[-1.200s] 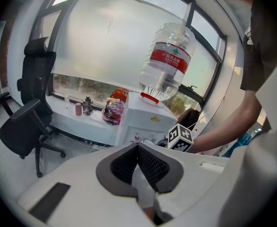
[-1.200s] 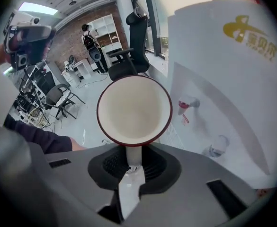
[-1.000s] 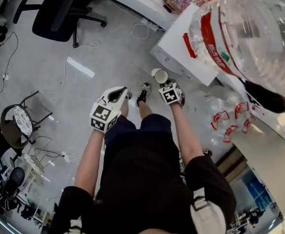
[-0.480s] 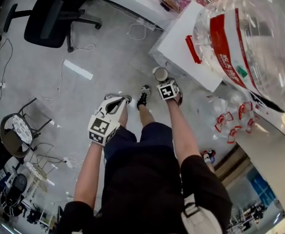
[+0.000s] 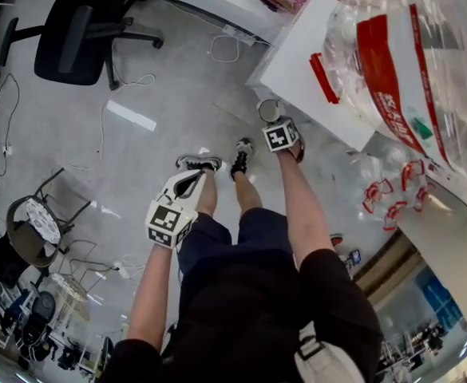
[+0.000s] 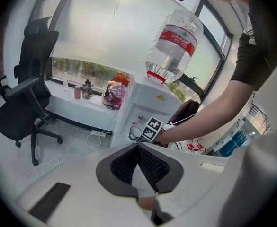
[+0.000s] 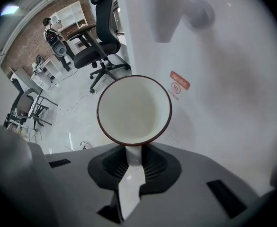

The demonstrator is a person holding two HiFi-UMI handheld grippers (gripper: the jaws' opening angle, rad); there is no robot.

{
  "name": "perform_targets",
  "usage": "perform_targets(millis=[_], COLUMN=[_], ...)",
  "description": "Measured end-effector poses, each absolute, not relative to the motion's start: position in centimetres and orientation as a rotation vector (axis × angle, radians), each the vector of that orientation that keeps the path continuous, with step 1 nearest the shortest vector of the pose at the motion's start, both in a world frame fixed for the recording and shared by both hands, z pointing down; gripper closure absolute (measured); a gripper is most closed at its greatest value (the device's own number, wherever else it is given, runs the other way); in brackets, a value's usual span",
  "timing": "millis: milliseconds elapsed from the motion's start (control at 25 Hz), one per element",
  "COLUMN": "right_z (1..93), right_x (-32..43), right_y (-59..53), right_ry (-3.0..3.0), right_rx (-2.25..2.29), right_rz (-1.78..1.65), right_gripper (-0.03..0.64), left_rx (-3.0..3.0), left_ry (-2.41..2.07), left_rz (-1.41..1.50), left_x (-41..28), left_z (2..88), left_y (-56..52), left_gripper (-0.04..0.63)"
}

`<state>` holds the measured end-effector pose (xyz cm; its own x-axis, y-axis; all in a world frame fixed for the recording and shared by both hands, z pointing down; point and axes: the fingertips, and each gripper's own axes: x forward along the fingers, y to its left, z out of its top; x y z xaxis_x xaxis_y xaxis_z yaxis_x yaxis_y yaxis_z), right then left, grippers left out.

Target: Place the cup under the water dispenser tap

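Since the earlier frames we see the right gripper (image 7: 134, 162), clamped on the cup (image 7: 133, 110) by its handle, carried nearer the water dispenser (image 5: 305, 62), its tap (image 7: 166, 15) just beyond the cup's rim, while the left gripper (image 6: 140, 162) hangs closed, empty, farther off.

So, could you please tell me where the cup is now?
The cup hangs by its handle in the right gripper, close to the dispenser front; in the right gripper view the tap shows just above it.
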<state>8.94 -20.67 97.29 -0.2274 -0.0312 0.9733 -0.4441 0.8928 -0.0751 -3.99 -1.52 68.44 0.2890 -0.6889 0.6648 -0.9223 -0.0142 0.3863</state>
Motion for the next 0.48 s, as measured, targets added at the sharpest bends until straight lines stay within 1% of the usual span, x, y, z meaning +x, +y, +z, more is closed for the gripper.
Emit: perform_targets(millis=[200,480], right_z=[98.1,99.2], right_x=[7.6,8.4], right_y=[-22.9,-23.9], right_ry=[-1.806,-1.756], right_rx=[0.426,0.481], right_rz=[0.429,0.425], right_gripper=[0.578,0.575], left_rx=[1.760,1.744], left_ry=[-1.451,-1.439], left_rz=[0.372,0.381], left_x=[-3.7,-3.6], left_z=[69.3,70.0], left_y=[-1.3,-0.9], left_gripper=[0.598,0.598])
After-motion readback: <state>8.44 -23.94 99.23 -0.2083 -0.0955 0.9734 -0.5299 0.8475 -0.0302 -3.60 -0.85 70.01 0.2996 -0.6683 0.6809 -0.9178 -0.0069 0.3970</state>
